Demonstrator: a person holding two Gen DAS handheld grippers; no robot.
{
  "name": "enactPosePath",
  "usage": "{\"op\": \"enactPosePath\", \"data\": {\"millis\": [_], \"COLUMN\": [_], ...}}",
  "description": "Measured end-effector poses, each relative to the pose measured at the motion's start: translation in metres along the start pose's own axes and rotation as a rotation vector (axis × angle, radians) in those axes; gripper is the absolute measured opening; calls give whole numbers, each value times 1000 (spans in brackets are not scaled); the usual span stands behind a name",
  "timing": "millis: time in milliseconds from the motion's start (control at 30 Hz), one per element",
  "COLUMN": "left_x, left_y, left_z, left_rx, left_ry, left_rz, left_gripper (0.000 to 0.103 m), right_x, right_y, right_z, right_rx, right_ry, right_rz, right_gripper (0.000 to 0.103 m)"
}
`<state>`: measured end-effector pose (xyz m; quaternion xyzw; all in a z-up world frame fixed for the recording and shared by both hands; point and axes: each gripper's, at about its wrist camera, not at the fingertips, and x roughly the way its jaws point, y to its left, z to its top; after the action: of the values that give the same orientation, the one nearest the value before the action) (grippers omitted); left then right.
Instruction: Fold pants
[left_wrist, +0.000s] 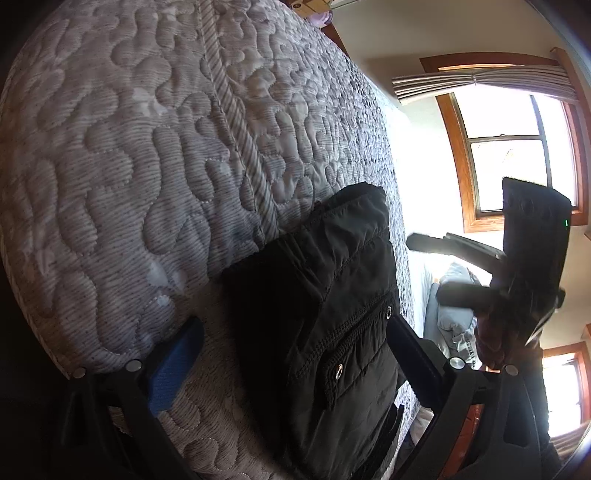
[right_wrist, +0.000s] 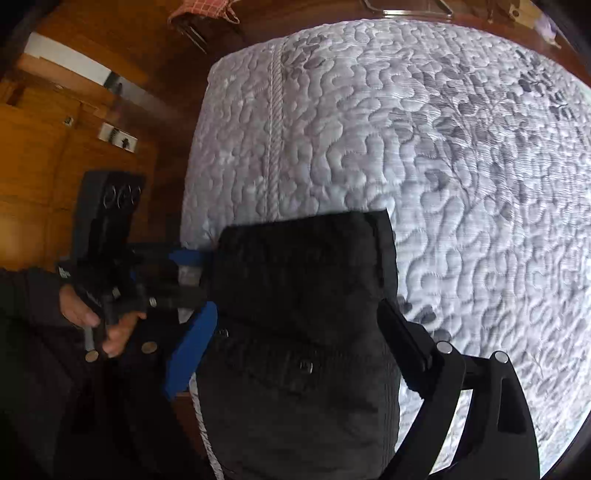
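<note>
A: Near first. Left hand-held gripper (left_wrist: 291, 369): fingers apart, blue pad on one side, black finger on the other, black pants (left_wrist: 325, 314) between them. Not clamped.

B: Right hand-held gripper (right_wrist: 295, 354)?

A: Same. Fingers spread wide, straddling the pants, gripping nothing that I can see.

B: Where are the pants?

A: Flat on the quilted mattress (right_wrist: 461, 166), near its edge, already a compact rectangle. Pocket flap and snaps face up.

B: Stage?

A: Late, I'd judge. Looks like one last fold or a tidy.

B: Doing it well?

A: Pinch both near corners evenly, all layers, not just the flap. Lift low, carry to the far edge, match corners, then let go. Slippery fabric may slide. Window (left_wrist: 517, 147) is beyond the bed.
</note>
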<state>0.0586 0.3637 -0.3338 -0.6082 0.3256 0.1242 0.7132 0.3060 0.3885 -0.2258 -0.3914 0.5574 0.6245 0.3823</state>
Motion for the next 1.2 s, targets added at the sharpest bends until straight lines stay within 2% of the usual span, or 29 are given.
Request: {"op": "enactPosePath", "data": {"millis": [67, 167, 333, 400, 433, 467, 500, 567, 600, 667, 700, 833, 967, 1200], "left_x": [3, 7, 21, 24, 25, 24, 26, 24, 23, 19, 18, 9, 0, -22], "left_y": [-1, -11, -18, -21, -22, -20, -19, -15, -16, -25, -33, -64, -97, -162], "left_z": [4, 11, 15, 19, 20, 20, 21, 26, 27, 26, 25, 23, 19, -10], "left_rx": [-4, -7, -29, -23, -20, -14, -14, -23, -17, 19, 53, 149, 212, 337], "left_ry": [-2, 11, 43, 46, 49, 56, 62, 70, 69, 61, 57, 40, 30, 14], "left_rz": [7, -1, -23, -37, -29, -11, 5, 8, 11, 24, 37, 60, 51, 24], "left_gripper": [99, 99, 99, 92, 82, 63, 57, 45, 44, 36, 34, 31, 30, 29], "right_x": [9, 22, 50, 62, 64, 69, 73, 78, 79, 72, 67, 42, 13, -51], "right_y": [-15, -32, -53, -52, -49, -46, -43, -41, -42, -41, -38, -15, 12, 45], "right_z": [18, 35, 45, 48, 47, 48, 49, 51, 53, 53, 51, 45, 36, -3], "right_rx": [22, 37, 78, 82, 72, 60, 53, 43, 48, 49, 45, 22, 3, -23], "right_ry": [36, 90, 187, 210, 218, 230, 244, 261, 264, 254, 246, 213, 185, 120], "right_rz": [93, 144, 241, 299, 320, 334, 339, 311, 306, 303, 299, 262, 195, 65], "right_gripper": [90, 91, 91, 91, 91, 91, 90, 68, 61, 41, 38, 33, 32, 30]}}
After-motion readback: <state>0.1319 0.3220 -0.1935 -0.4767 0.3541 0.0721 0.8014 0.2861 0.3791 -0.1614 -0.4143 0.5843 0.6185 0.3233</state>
